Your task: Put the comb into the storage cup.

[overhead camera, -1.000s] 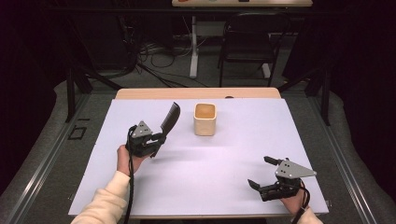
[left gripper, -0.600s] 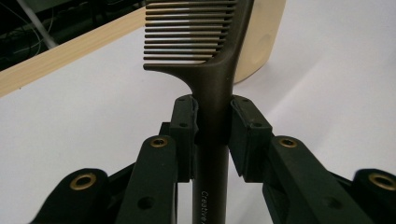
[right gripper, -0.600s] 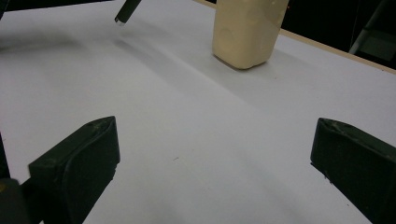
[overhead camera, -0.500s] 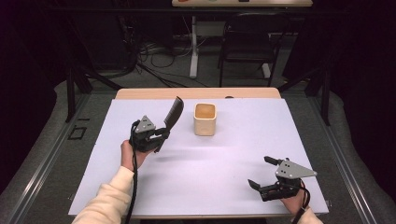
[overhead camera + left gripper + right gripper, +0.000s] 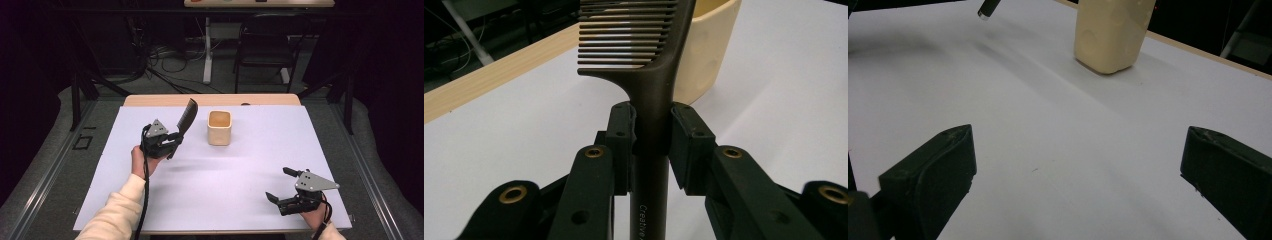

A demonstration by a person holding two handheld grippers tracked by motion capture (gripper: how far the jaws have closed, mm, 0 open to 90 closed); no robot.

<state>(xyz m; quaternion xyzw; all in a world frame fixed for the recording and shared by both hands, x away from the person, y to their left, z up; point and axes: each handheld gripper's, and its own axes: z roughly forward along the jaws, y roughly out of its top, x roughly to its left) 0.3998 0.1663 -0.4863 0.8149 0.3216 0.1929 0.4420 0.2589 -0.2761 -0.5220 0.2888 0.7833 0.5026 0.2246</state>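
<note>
A dark brown comb point(image 5: 186, 118) point(image 5: 651, 95) is clamped by its handle in my left gripper point(image 5: 172, 143) point(image 5: 651, 137), teeth end raised and leaning toward the cream cup point(image 5: 219, 128) point(image 5: 704, 55). The comb hangs above the table just left of the cup, apart from it. My right gripper point(image 5: 281, 185) point(image 5: 1073, 170) rests low near the front right of the white sheet point(image 5: 250, 165), jaws wide open with nothing between them. In the right gripper view the cup point(image 5: 1110, 32) stands ahead, and the comb's handle tip point(image 5: 988, 9) shows at the top.
The white sheet covers a wooden table whose far edge point(image 5: 210, 100) shows as a bare strip. A chair point(image 5: 262, 52), a table leg and cables stand on the floor beyond. The sheet's middle lies bare between the two grippers.
My left gripper has carried the comb slightly up and toward the cup, tilting it more upright. The right gripper has kept still.
</note>
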